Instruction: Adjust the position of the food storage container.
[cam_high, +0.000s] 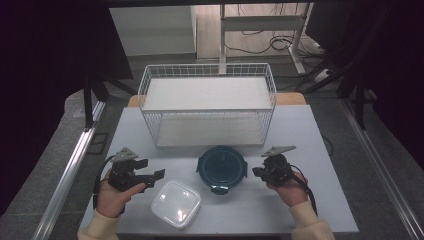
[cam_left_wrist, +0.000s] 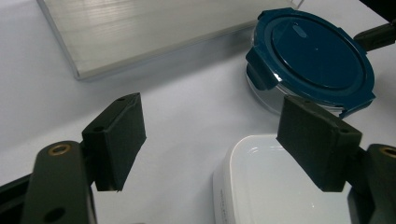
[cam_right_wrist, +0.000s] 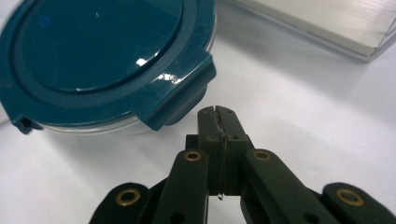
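Round box (cam_high: 221, 168): mid-worktop, just in front of the wire rack (cam_high: 207, 102); clear bowl under a dark teal lid with snap flaps around the rim. The bowl looks like glass, so likely heavy for its size, stiff, breakable if dropped. The lid is glossy and probably slick on top.
Round box, hold: the flaps (cam_right_wrist: 180, 95) stick out and give the jaws an edge to pinch; the rim between flaps is the other option. A pinch on one flap may just pop it open instead of lifting, so that suits opening, not carrying.
Square box (cam_high: 176, 203): near front edge, touching or nearly touching the round box at its front-left; white, translucent plastic with rounded corners. Likely light, a little flexible, smooth. Contents of either box cannot be made out.
Square box, hold: across a side wall or the lid's lip; too wide a span for the jaws corner to corner, I judge.
Left claw (cam_high: 155, 175): jaws spread wide, empty, held low over the worktop (cam_high: 320, 150) with the square box's near corner under the right-hand jaw in the left gripper view. Hand (cam_high: 114, 197) grips from behind, forearm coming in from the front edge.
Right claw (cam_high: 256, 172): jaws pressed together, holding nothing; tip pointing at the round box's right-side flap, just beside it, not touching as far as the right gripper view shows. Hand (cam_high: 290, 190) low, wrist roughly level.
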